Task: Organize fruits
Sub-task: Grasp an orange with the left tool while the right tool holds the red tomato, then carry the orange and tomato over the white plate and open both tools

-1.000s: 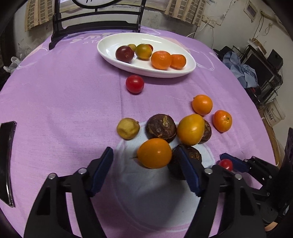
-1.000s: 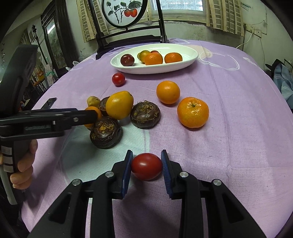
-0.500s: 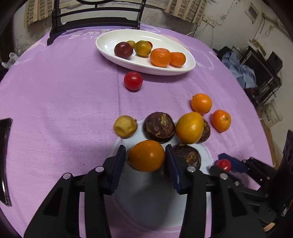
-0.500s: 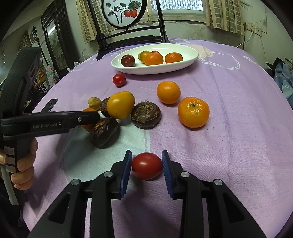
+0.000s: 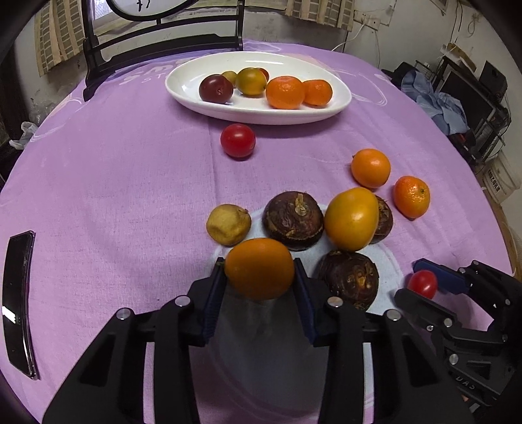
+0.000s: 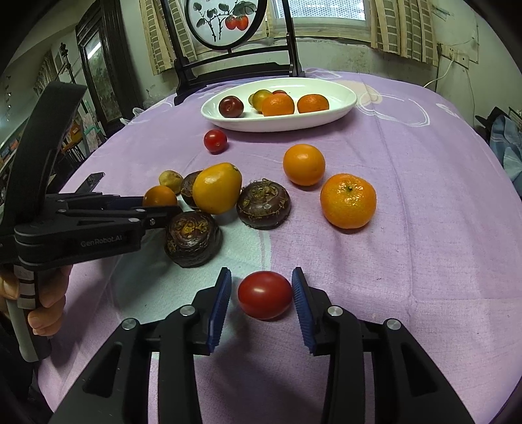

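Clamping a smooth orange fruit (image 5: 259, 268), left claw (image 5: 260, 287) has both pads against its sides, just above the purple worktop (image 5: 114, 182). Right claw (image 6: 261, 301) sits narrowly parted around a glossy red tomato (image 6: 265, 294), small gaps either side. White dish (image 5: 186, 86) beyond.

Dim, warm indoor light with daylight from the window (image 6: 326, 13) leaves soft shadows under the fruit and small glare spots on the white dish (image 5: 195, 81), while fisheye distortion bends and darkens every edge.
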The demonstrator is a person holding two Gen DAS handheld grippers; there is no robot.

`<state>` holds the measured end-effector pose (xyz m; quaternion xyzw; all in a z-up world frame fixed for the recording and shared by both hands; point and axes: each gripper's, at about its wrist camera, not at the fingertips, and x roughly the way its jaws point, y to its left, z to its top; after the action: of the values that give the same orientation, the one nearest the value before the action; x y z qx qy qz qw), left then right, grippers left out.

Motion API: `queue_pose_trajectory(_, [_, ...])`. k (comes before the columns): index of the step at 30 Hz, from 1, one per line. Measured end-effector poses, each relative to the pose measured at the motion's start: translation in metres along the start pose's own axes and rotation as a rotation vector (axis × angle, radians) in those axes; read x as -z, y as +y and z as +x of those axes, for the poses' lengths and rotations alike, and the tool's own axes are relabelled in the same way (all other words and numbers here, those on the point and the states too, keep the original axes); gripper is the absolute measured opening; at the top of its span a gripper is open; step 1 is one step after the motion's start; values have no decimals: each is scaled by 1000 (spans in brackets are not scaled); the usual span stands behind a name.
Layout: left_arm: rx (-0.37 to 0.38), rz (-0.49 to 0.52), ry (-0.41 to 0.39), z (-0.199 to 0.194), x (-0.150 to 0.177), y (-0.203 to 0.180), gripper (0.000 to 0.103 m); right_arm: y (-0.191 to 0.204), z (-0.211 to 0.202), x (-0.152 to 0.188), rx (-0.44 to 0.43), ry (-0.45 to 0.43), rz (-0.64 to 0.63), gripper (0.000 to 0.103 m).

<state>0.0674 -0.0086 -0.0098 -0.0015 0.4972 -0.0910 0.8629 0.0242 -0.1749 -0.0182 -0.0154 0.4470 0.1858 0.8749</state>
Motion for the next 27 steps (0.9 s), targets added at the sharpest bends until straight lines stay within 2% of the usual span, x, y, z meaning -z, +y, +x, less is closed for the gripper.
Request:
queue_pose_trajectory(4, [16, -9, -8, -3, 3, 5, 39, 8, 0, -1, 51, 7, -40, 40])
queue_pose_trajectory(6, [22, -4, -13, -8, 4, 6, 39, 14, -1, -1, 74, 3, -68, 31])
queue_pose_trajectory(8, [17, 6, -25, -14, 4, 8, 39, 14, -1, -1, 83, 5, -70, 31])
queue_pose_trajectory(12, [11, 19, -34, -26, 2, 14, 39, 9, -7, -2, 58, 8, -46, 31])
queue_pose_trajectory(15, [8, 35, -45, -37, -1, 17, 39, 7, -26, -12, 33, -50, -45, 31])
queue_pose_trajectory(19, [57, 46, -60, -51, -22, 19, 39, 7, -61, -47, 23, -169, -90, 31])
queue_pose_trajectory(22, [35, 54, -109, -58, -49, 18, 39, 8, -74, -85, 13, -241, -136, 31])
queue_pose_trajectory(25, [13, 43, -143, -55, -86, 17, 39, 7, -66, -117, 11, -269, -149, 31])
queue_pose_trajectory(27, [-1, 34, -145, -47, -104, 18, 39, 3, -48, -138, 10, -247, -133, 31])
